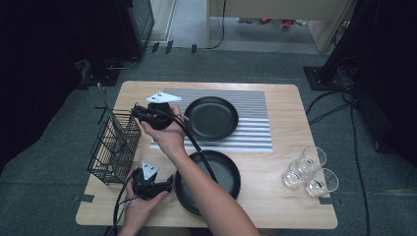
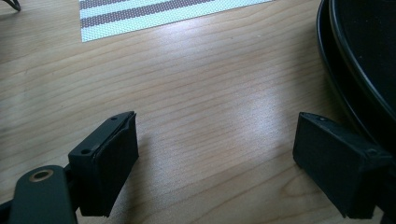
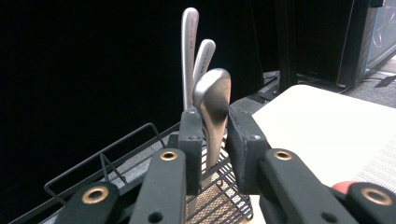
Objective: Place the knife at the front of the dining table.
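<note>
right gripper [image 3: 215, 154]: jaws drawn in around the handle of a piece of cutlery [image 3: 212, 100], its rounded end standing up between the pads; whether both pads already press on it is hard to judge, since a thin gap seems to remain on one side. two more handles [image 3: 190, 51] rise just behind it. all three stand in the black wire basket [image 3: 116, 163] at the left edge of the desk [image 1: 275, 167]. to do this step well, the pinch should sit squarely on the flat of the handle, and the lift should go straight up along the handle, so that the neighbours are not dragged and the light basket does not tip.

left gripper [image 2: 215, 158]: jaws spread wide over bare desk, nothing between them, just beside the near black pan [image 2: 359, 60]; it could steady the basket if needed.

farther out: a second black pan [image 1: 210, 117] on the striped mat [image 1: 253, 123], and three glasses [image 1: 310, 172] near the right corner.

hard to make out: the working ends of the cutlery lie down inside the mesh, so fork, spoon or knife cannot be told; in the high view the hand covers the right gripper's jaws.
</note>
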The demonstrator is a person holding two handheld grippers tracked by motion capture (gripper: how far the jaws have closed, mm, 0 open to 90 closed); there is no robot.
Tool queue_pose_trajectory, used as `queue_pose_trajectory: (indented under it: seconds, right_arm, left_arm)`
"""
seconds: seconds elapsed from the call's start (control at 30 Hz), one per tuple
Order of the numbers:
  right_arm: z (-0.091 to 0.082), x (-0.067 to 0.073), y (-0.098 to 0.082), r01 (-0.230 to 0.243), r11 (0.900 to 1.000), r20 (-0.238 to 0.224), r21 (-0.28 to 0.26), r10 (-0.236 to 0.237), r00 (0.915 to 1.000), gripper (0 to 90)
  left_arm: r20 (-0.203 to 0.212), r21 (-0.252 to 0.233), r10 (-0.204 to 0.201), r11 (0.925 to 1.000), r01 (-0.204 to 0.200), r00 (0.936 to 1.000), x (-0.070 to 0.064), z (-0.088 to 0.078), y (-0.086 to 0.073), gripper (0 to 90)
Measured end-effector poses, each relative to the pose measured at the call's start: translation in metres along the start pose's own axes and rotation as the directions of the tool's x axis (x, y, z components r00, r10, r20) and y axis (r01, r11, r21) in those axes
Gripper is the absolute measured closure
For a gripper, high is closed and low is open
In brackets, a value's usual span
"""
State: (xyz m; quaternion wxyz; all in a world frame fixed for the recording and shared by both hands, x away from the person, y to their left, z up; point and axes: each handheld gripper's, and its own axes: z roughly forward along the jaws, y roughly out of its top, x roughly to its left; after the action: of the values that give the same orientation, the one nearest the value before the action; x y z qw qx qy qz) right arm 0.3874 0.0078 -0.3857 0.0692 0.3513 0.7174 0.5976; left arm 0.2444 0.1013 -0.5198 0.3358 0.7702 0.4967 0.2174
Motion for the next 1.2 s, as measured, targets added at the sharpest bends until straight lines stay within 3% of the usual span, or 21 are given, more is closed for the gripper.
queue_pose_trajectory:
  seconds: [0.77, 0.97, 1.1, 1.2]
  right_arm:
    - [0.0017, 0.0029, 0.0033, 0.025, 1.000, 0.044, -0.006, -0.025, 0.9987, 80.1]
    - [0.0023, 0.0077, 0.0039, 0.053, 0.999, 0.048, -0.007, -0.053, 0.9975, 79.9]
    - [0.0021, 0.0071, 0.0033, 0.044, 0.999, 0.043, -0.015, -0.044, 0.9981, 79.6]
    - [0.0010, 0.0033, 0.0015, 0.010, 0.999, 0.034, -0.033, -0.009, 0.9994, 78.3]
  left_arm:
    - [0.002, 0.000, 0.004, 1.0000, -0.004, 1.0000, -0.0001, 0.0000, 0.0000, 14.4]
    - [0.003, 0.000, 0.006, 1.0000, -0.006, 1.0000, -0.0001, 0.0000, 0.0001, 14.4]
    - [0.003, -0.001, 0.006, 1.0000, -0.006, 1.0000, -0.0001, 0.0001, 0.0001, 14.4]
    - [0.003, -0.001, 0.006, 1.0000, -0.006, 1.0000, -0.0001, 0.0001, 0.0000, 14.4]
